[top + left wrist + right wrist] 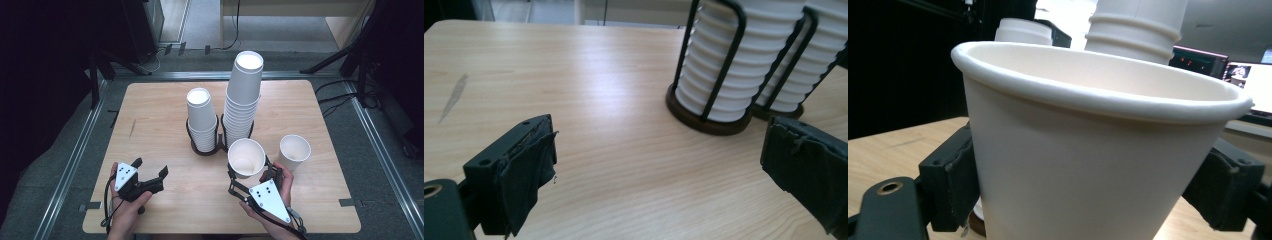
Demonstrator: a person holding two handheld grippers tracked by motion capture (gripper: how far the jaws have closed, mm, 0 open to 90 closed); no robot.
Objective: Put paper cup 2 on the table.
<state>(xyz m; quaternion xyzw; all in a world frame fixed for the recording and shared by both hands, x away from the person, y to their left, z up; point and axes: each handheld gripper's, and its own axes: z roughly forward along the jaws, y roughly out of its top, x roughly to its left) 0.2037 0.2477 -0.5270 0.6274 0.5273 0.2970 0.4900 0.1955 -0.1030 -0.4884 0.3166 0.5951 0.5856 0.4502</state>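
My right gripper (248,172) is shut on a white paper cup (246,158), upright and mouth up, just in front of the cup holder; its pads press both sides of the cup wall (1088,165). A second single cup (294,152) stands on the table to its right. Two stacks of upside-down white cups sit in a black wire holder (205,145): a short stack (201,117) on the left, a tall stack (243,97) on the right. My left gripper (150,167) is open and holds nothing, low over the table at the front left, with the holder's base (704,120) ahead to its right.
The wooden table (160,100) sits inside a metal frame on a grey floor. A dark streak (454,97) marks the tabletop at the left. Black stands and cables stand beyond the far edge.
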